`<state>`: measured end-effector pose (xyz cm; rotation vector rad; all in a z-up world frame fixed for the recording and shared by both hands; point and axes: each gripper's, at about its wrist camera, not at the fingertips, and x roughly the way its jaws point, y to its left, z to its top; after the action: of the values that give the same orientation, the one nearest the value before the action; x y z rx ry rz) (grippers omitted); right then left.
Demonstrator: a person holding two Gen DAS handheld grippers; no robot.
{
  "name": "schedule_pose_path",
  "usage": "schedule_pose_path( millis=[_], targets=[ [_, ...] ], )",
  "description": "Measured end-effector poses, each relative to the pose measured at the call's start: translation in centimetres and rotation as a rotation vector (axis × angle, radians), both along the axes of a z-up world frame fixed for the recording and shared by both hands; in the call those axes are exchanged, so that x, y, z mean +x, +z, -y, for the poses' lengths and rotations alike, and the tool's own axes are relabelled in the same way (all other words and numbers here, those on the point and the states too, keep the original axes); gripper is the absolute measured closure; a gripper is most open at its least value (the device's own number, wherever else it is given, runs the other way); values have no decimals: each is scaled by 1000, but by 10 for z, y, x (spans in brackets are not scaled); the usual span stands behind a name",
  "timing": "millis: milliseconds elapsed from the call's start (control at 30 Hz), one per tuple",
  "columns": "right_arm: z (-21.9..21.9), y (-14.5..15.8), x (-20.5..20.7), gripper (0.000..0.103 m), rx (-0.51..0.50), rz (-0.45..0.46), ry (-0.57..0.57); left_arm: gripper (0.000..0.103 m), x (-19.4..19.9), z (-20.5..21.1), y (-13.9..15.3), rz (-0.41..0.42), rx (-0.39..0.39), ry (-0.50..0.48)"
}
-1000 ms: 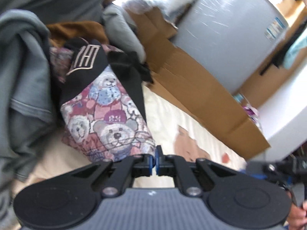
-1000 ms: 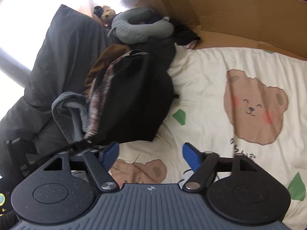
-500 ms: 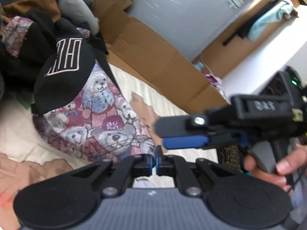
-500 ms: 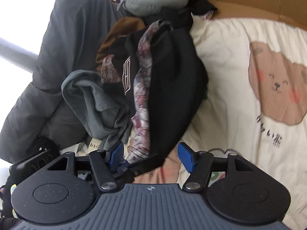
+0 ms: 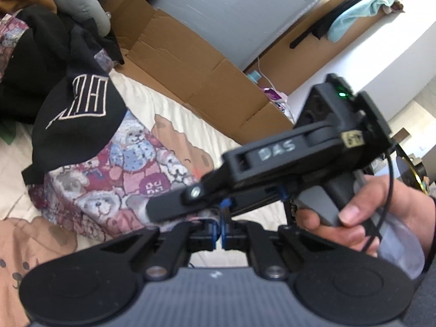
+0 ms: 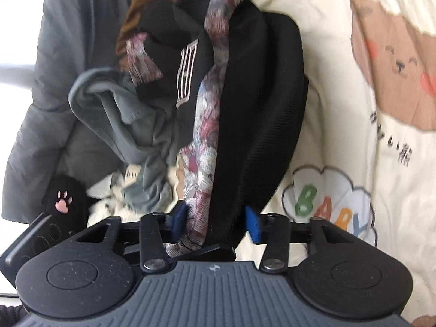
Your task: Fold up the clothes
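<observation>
The bear-print garment (image 6: 207, 147) runs forward from between the closing fingers of the right gripper (image 6: 215, 218), its edge also clamped in the shut left gripper (image 5: 219, 230) just beside. A grey garment (image 6: 122, 114) lies left of it, bedsheet (image 6: 340, 125) right, cardboard (image 5: 196, 62) beyond.

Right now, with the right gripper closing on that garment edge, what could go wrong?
1. Right gripper is closing over the bear-print garment and its black layer together; folding may bunch.
2. Grey garment lies tangled alongside and may drag.
3. Left gripper sits close; the tools could collide.
</observation>
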<state>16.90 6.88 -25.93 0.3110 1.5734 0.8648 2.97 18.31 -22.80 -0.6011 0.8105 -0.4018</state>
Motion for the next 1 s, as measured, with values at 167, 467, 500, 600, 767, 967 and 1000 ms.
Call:
schedule_pose_path(
  millis=[167,467,500,600,767,967,1000],
  targets=[
    [6,-3,6,100,-30,1,34,99,-7,0,-1,-42,-15,-19],
    [37,1,22,102,-151,74,153,69,-17,-23,-2,-142,46,45],
    [45,1,25,102,-167,81,150,60,-17,-27,-1,-149,68,59],
    [73,1,34,102,-193,101,113,46,-7,-40,3,-155,154,106],
    [120,5,41,102,-175,137,12,43,5,-67,-3,-213,284,203],
    [163,8,42,102,-175,177,-65,36,18,-97,-1,-249,407,283],
    [167,9,41,102,-178,185,-72,34,21,-101,-1,-249,426,289]
  ],
)
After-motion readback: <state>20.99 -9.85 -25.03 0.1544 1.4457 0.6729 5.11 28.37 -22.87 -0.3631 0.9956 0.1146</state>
